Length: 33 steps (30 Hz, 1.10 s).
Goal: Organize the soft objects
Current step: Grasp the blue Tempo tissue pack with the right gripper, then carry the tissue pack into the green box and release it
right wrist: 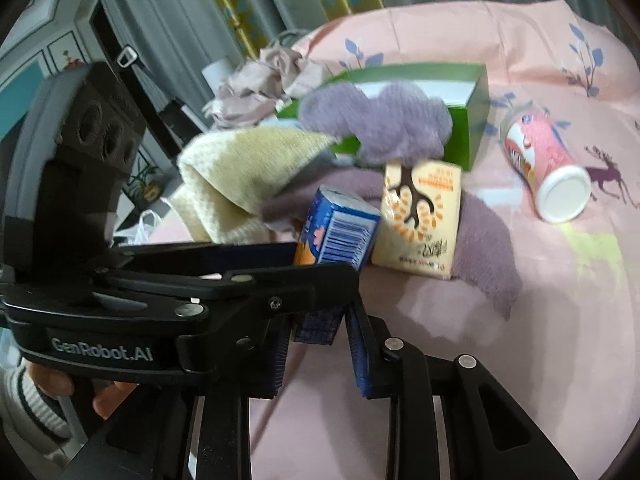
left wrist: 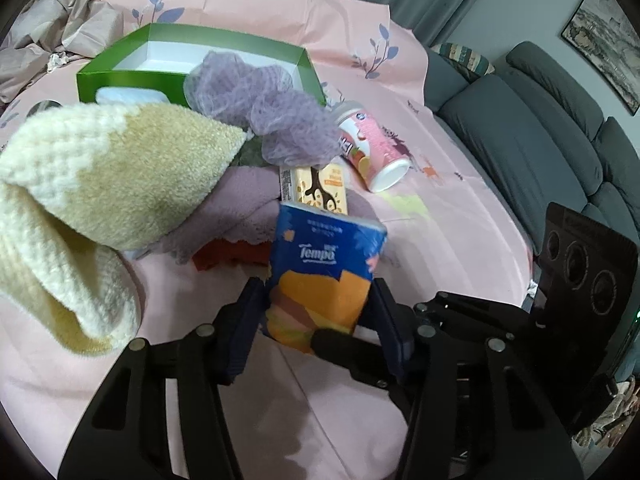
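My left gripper [left wrist: 318,300] is shut on a blue and orange Tempo tissue pack [left wrist: 326,268] and holds it above the pink bedsheet; the pack also shows in the right wrist view [right wrist: 336,232]. My right gripper [right wrist: 320,344] is open and empty, right beside the left gripper. A cream knitted cloth [left wrist: 100,196] hangs at the left. A purple mesh bath puff [left wrist: 272,104] leans on the green open box [left wrist: 200,40]. A beige tissue pack [left wrist: 320,188] lies on a mauve towel [right wrist: 484,248]. A red cloth [left wrist: 232,256] peeks out below.
A pink cylindrical wipes can [left wrist: 372,144] lies on its side to the right. Crumpled taupe fabric [left wrist: 60,28] sits at the far left. A grey sofa [left wrist: 540,140] borders the bed on the right. The bedsheet [left wrist: 440,240] covers the surface.
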Each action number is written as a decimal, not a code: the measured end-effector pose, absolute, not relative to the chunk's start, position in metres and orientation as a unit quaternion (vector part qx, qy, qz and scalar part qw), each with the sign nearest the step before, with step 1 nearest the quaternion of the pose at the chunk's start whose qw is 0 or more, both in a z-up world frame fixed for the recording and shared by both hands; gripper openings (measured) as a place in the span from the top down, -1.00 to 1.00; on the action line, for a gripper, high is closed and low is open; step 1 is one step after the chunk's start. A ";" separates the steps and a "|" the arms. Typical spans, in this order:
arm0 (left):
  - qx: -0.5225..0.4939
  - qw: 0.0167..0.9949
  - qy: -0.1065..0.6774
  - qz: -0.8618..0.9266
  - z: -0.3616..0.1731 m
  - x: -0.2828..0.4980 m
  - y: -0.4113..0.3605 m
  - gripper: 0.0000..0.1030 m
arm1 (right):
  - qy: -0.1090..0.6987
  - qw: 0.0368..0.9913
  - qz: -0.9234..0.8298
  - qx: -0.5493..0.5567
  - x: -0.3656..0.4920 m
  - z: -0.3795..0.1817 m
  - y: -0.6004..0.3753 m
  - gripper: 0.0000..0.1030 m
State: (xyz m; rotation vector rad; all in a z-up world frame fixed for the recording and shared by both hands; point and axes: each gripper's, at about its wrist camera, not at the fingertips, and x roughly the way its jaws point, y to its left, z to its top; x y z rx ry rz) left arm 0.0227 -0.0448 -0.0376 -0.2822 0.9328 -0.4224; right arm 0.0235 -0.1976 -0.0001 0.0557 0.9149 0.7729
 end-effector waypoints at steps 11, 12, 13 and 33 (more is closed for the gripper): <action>-0.106 0.892 0.394 -0.195 0.011 0.037 -0.044 -0.01 | 0.369 0.850 0.375 -0.005 0.034 0.046 -0.182 0.45; -0.102 0.896 0.388 -0.192 0.018 0.042 -0.044 -0.01 | 0.362 0.854 0.375 -0.011 0.039 0.051 -0.179 0.45; -0.098 0.899 0.383 -0.190 0.023 0.046 -0.044 -0.01 | 0.354 0.857 0.374 -0.016 0.043 0.056 -0.176 0.45; -0.092 0.911 0.376 -0.140 0.047 0.185 -0.019 -0.04 | 0.326 0.879 0.347 -0.019 0.176 0.079 -0.134 0.44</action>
